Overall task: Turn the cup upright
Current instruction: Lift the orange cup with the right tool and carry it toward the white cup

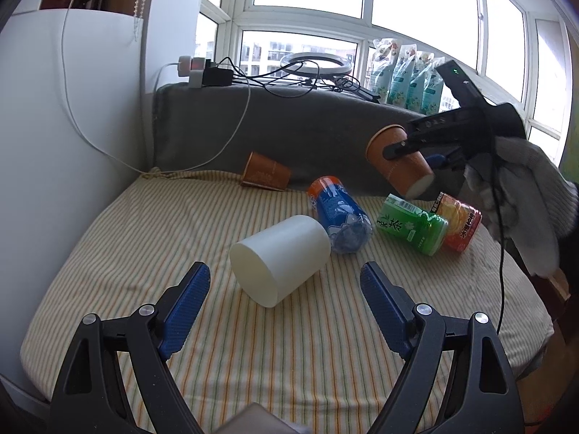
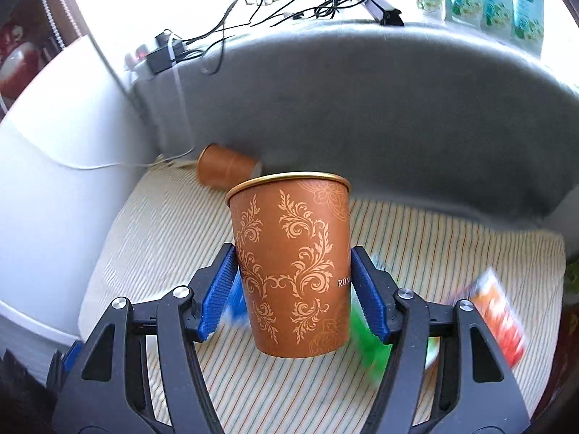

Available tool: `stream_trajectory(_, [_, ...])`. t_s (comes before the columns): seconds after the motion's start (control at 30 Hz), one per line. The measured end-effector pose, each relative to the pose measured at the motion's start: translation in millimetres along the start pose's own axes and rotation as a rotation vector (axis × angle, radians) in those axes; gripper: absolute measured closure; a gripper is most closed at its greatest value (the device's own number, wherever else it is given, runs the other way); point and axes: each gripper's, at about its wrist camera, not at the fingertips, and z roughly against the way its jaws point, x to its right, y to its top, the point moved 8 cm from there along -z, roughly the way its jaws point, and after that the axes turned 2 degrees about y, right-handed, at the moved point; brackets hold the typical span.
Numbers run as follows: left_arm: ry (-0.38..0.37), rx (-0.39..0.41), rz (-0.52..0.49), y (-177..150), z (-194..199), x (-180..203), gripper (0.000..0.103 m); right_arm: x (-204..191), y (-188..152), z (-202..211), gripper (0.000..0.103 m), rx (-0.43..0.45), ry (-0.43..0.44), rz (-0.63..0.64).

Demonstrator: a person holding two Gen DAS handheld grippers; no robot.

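Orange cup [image 2: 293, 271] is clamped by right gripper [image 2: 295, 285], lifted (tilt seen only from left wrist); left gripper [image 1: 284, 282] is held wide open, empty, near white cup [image 1: 280, 260].

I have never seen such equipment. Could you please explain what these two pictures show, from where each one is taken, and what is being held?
There is no robot. A person holds a two-finger clamp tool in each hand, and each tool carries a wide-angle camera that looks along its fingers.

The left tool's picture shows the open left gripper above a striped cushion. On it lie a white plastic cup, a second brown paper cup, a blue drink bottle, a green tea carton and a red juice carton, all on their sides. At right, a gloved hand holds the other tool.

The right tool's picture shows the right gripper clamping a brown patterned paper cup, lifted in the air.
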Motion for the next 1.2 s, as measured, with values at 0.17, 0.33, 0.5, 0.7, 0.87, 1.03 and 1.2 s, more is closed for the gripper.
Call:
stream_trajectory(0.17, [-0.028,-0.043,-0.003,-7.8,-1.4,5.3,0.018,-8.3,-45.6,7.7,0.037,-0.026,0.068,-0.063])
stream_trajectory(0.33, [-0.066,-0.105,0.027,-15.7,-6.0,9.8,0.018,-15.1,-91.9,6.4,0.037,-0.067,0.124,-0.107])
stream_trajectory(0.5, [-0.087,-0.128,0.054,-19.2,-6.7,13.7,0.018,-18.5,-118.9,-3.5,0.037,-0.146,0.158,-0.103])
stream_trajectory(0.7, [-0.100,-0.134,0.055,-21.3,-2.3,19.6,0.018,-24.1,-135.5,-24.2,0.036,-0.264,0.134,-0.058])
stream_trajectory(0.87, [-0.099,-0.137,0.058,-20.9,-0.7,17.4,0.018,-27.3,-141.2,-42.8,0.036,-0.329,0.104,-0.047])
stream_trajectory(1.03, [-0.101,-0.141,0.069,-21.7,0.8,13.4,0.018,-30.7,-137.5,-53.7,0.032,-0.358,0.058,-0.013])
stream_trajectory(1.2, [-0.105,-0.151,0.084,-21.1,1.1,9.8,0.018,-34.8,-125.7,-51.1,0.028,-0.346,0.057,-0.016])
